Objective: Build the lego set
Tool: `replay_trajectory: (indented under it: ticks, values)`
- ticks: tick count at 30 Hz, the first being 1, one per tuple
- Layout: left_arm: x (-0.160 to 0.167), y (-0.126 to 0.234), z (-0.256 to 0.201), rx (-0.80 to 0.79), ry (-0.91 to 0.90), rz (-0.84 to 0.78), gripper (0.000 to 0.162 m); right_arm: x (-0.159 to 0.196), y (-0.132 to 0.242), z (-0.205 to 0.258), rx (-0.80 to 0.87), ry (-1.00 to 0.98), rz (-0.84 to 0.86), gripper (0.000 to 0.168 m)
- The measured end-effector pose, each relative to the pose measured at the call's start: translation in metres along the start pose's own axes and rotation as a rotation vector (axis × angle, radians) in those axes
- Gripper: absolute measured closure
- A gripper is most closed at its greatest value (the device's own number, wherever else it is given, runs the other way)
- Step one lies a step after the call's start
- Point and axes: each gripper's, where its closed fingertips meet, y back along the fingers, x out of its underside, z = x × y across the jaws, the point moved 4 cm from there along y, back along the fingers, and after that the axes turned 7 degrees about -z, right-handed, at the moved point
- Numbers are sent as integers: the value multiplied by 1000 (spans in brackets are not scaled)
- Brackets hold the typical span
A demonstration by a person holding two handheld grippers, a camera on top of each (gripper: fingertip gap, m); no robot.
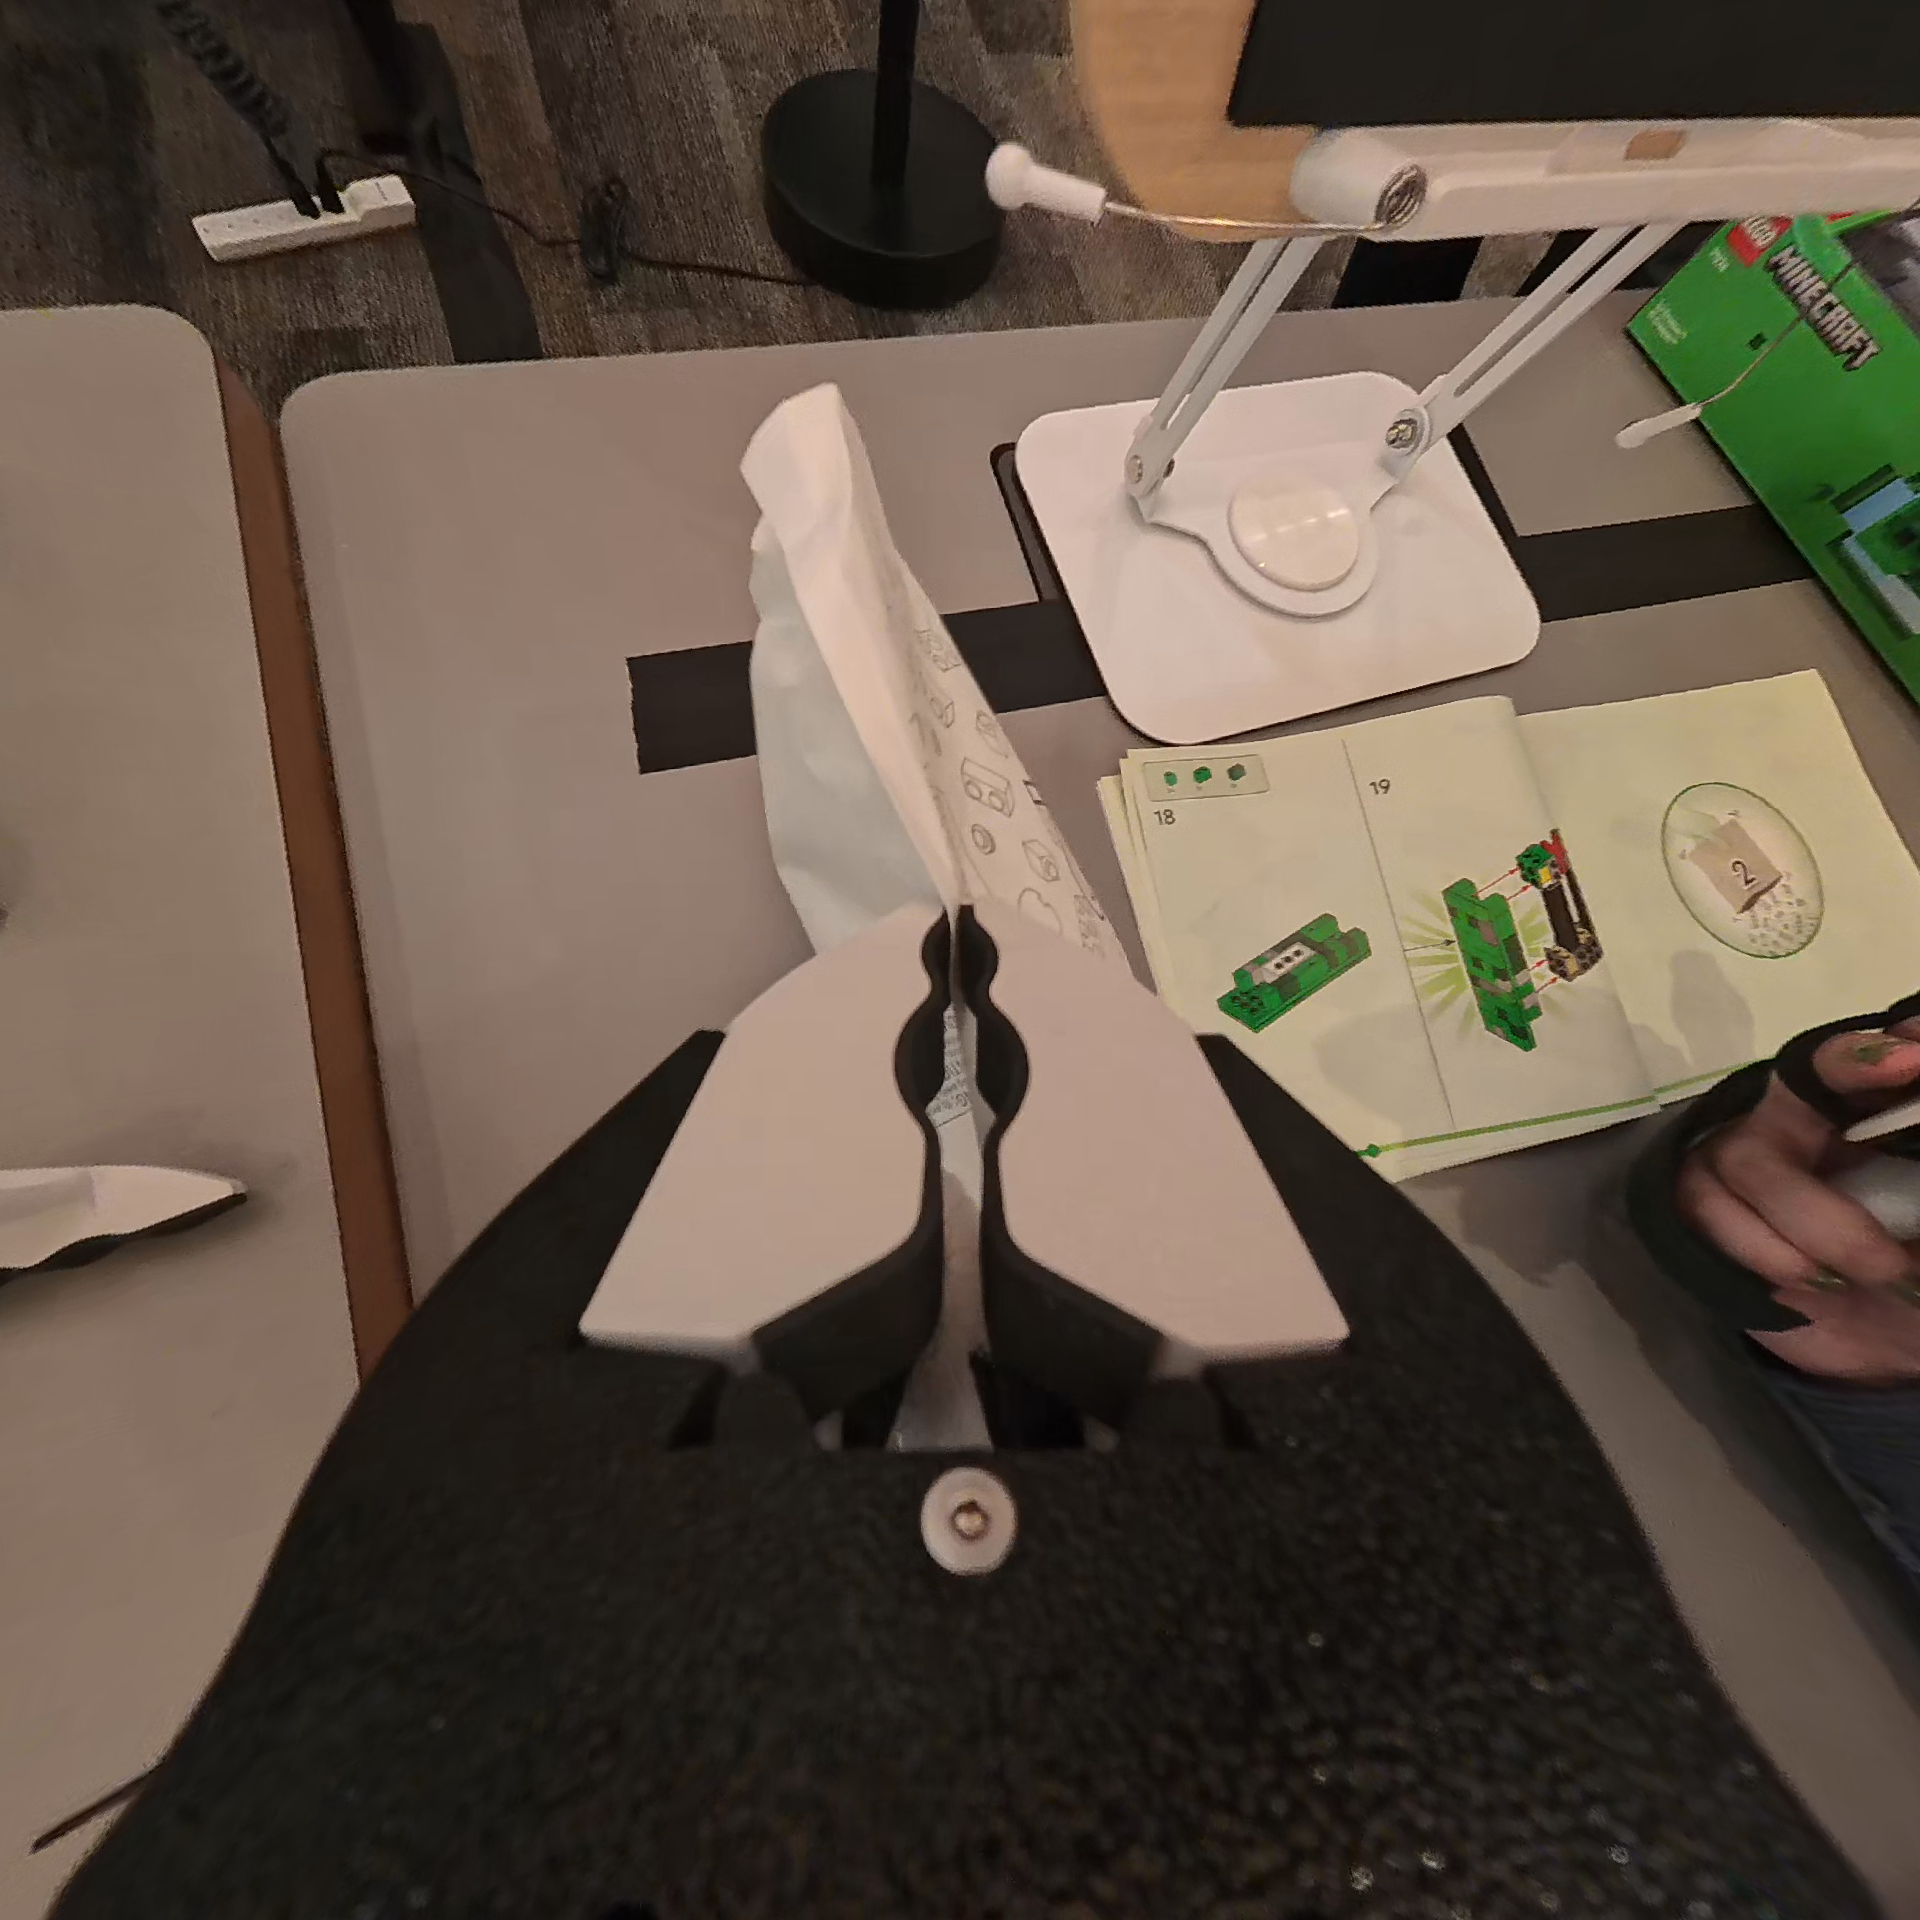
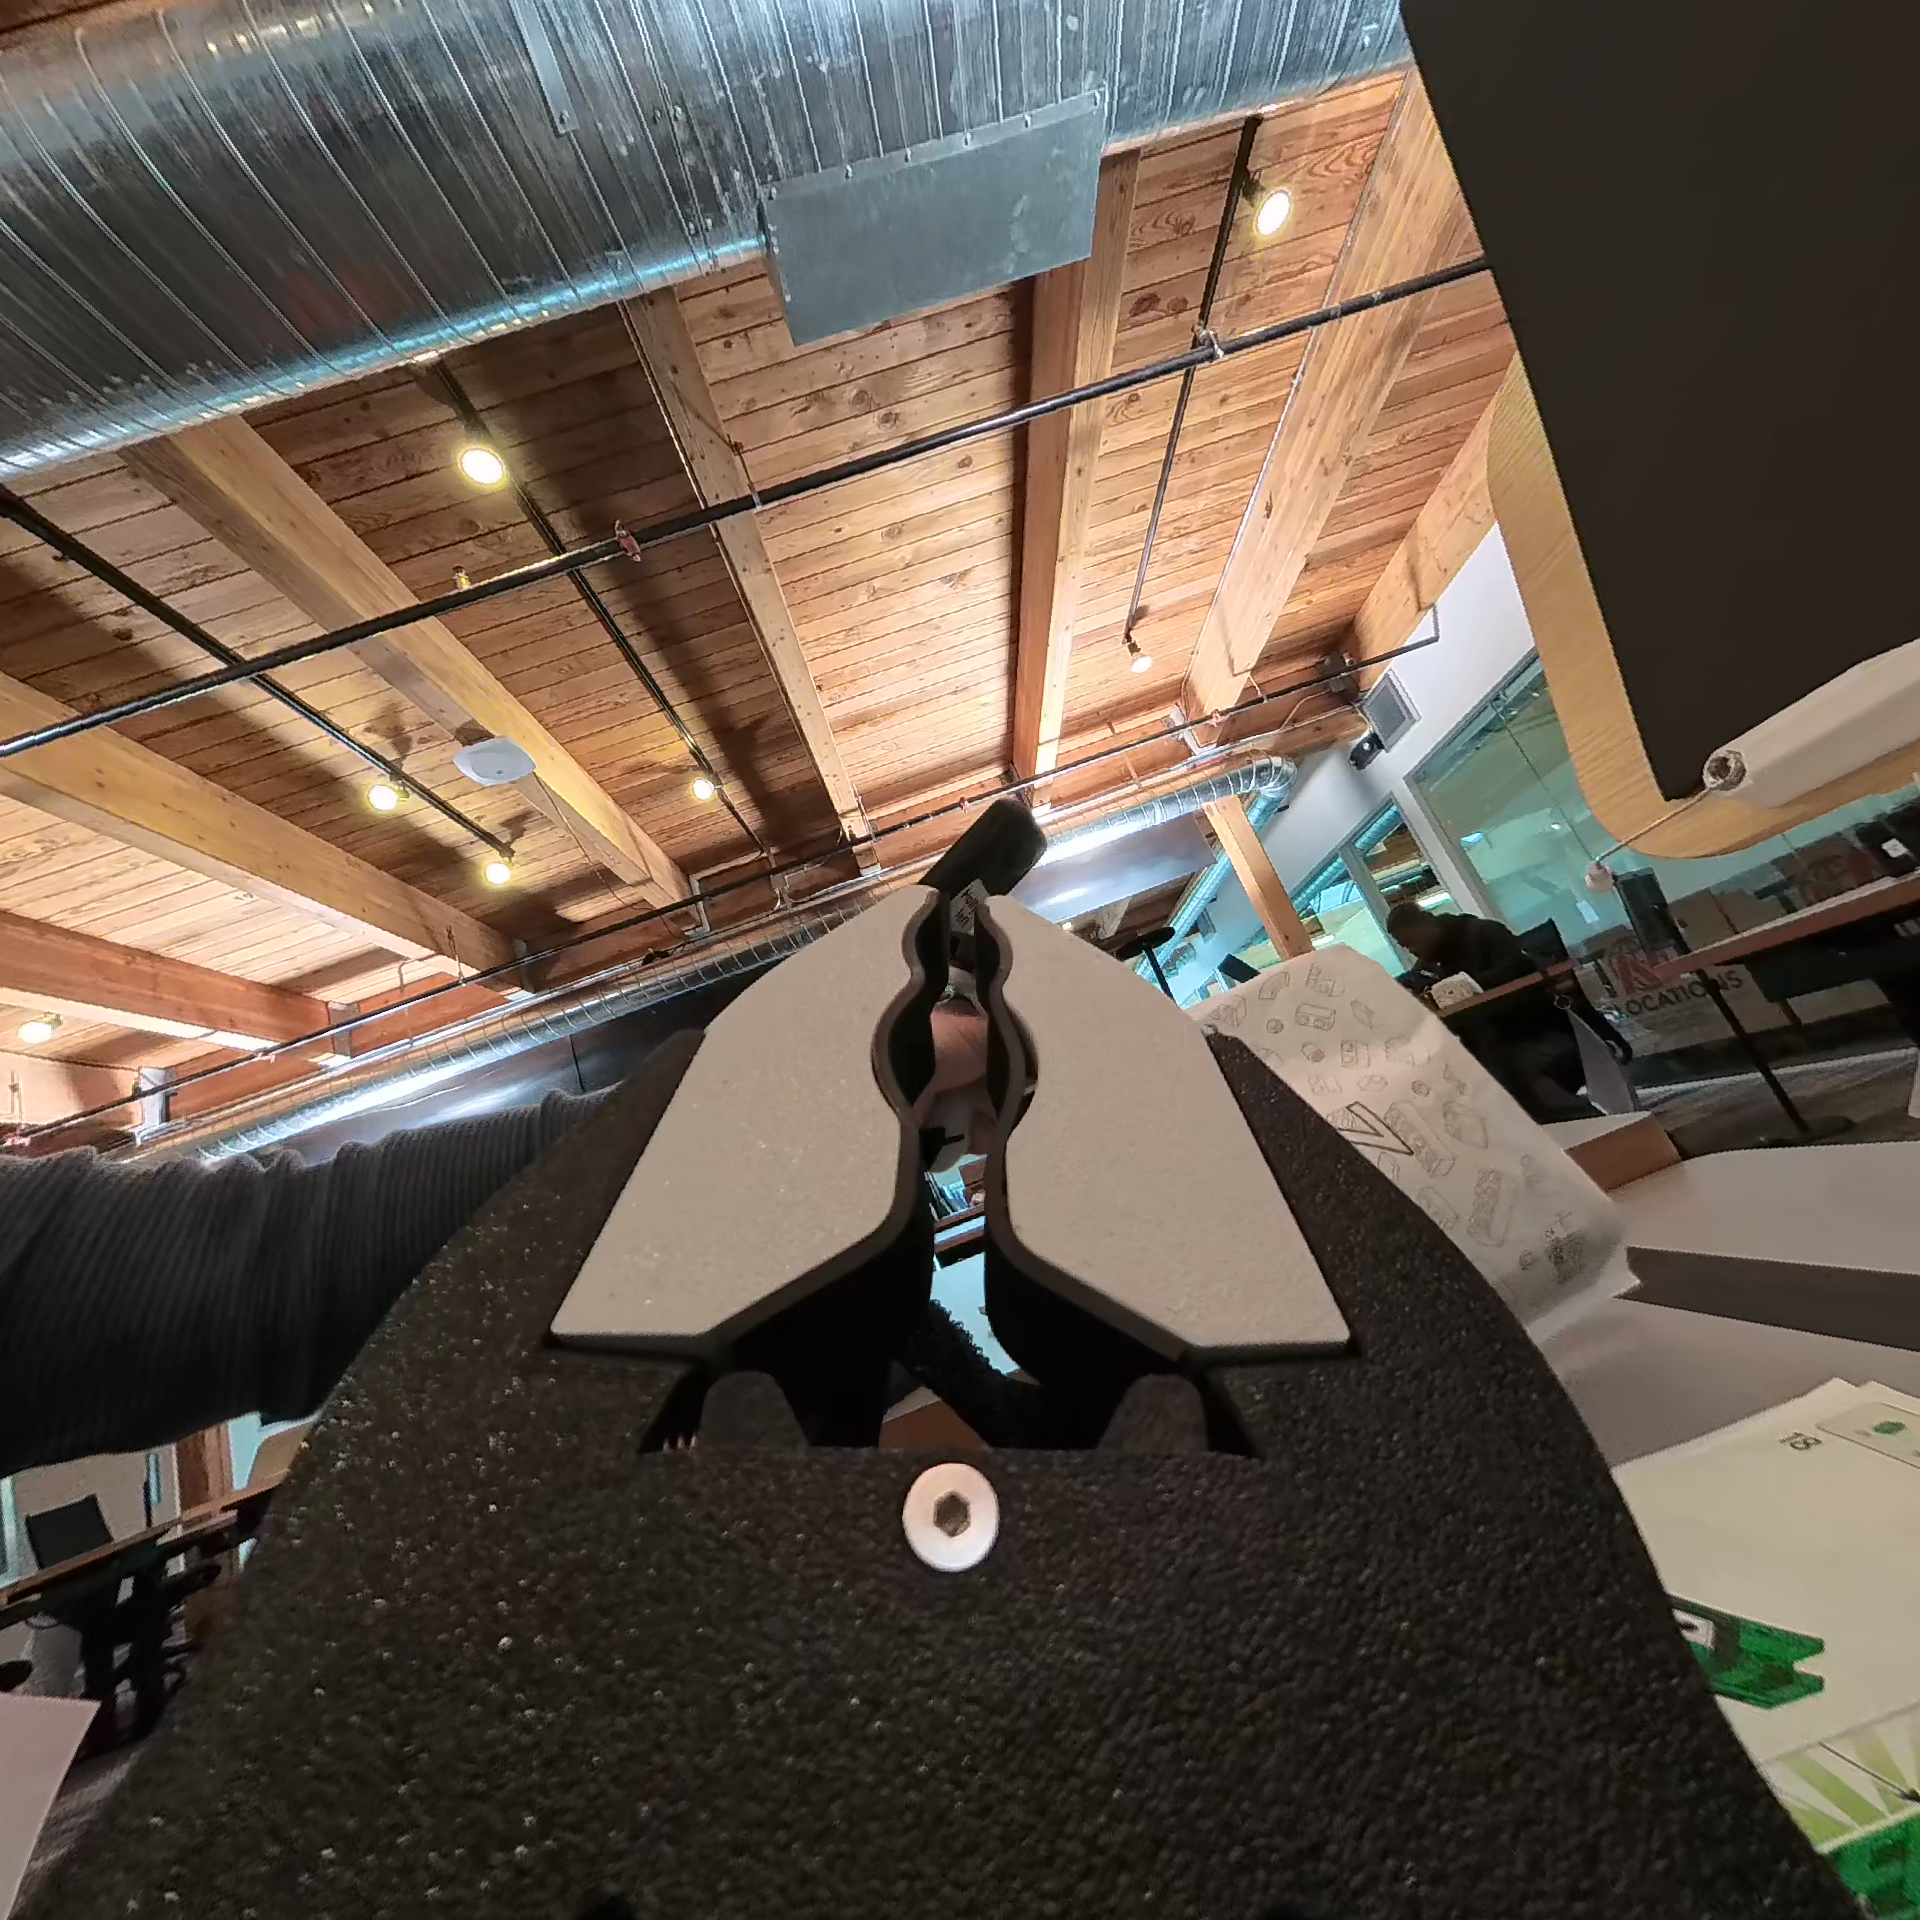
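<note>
A: Left wrist view first: what has the left tool (image 1: 958,920) got?

B: It's clamped tight on the white paper parts bag (image 1: 883,665), held upright above the grey worktop (image 1: 499,582), likely so the top can be torn. The open instruction booklet (image 1: 1455,914) lies right of it, near the white lamp base (image 1: 1278,551) and green set box (image 1: 1808,384), placed for reading. A hand (image 1: 1808,1226) shows at the right edge

A: And the right wrist view?

B: The right tool (image 2: 966,914) tilts up toward the wooden ceiling (image 2: 831,520), jaws narrow, pinching something small and dark; I can't tell what. The bag (image 2: 1392,1101) stands to its right, so the tear hasn't begun
</note>
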Motion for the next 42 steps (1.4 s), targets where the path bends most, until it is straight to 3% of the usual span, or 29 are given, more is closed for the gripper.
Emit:
replay_trajectory:
  ticks: [1,21,25,42]
  values:
    - [1,0,0,-6,-11,-8,162,0,0,0,1,-1,1,165]
    - [42,24,-25,-165,-201,-522,162,13,-1,-1,6,9,63,165]
    - [50,24,-33,-208,-264,-582,162,14,-1,-2,8,9,70,165]
    - [58,36,-29,-226,-151,-702,162,15,-1,-1,6,5,70,166]
